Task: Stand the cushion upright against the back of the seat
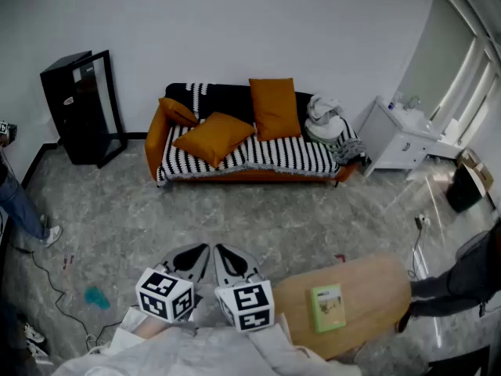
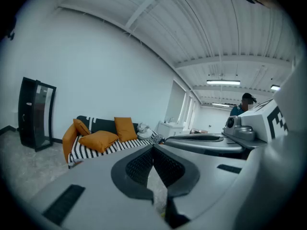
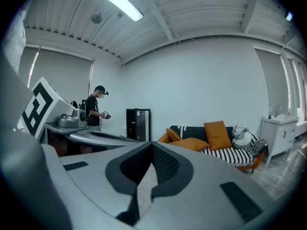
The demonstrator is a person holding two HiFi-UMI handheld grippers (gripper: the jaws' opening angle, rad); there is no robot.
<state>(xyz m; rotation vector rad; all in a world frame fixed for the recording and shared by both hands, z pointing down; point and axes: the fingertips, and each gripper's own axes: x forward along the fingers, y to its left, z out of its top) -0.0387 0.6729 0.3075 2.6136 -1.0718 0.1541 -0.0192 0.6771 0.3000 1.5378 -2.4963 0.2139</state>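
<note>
Far across the floor (image 1: 258, 218) an orange cushion (image 1: 218, 137) lies flat on the sofa (image 1: 282, 161), unreached, so left claw (image 2: 153, 146) and right claw (image 3: 152, 145) hang pressed together, empty.

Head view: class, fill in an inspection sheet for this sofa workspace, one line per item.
Surface: striped sofa seat, cushions on it.
Job's things: flat cushion lies on seat; upright cushion leans on the back.
Clutter: cloth bundle at sofa's right end; green book on wooden table.
Grippers: left tongs and right tongs shut, empty, away from sofa.
Cables: black cable on floor, left.
Surroundings: black cabinet, white cabinet.
</note>
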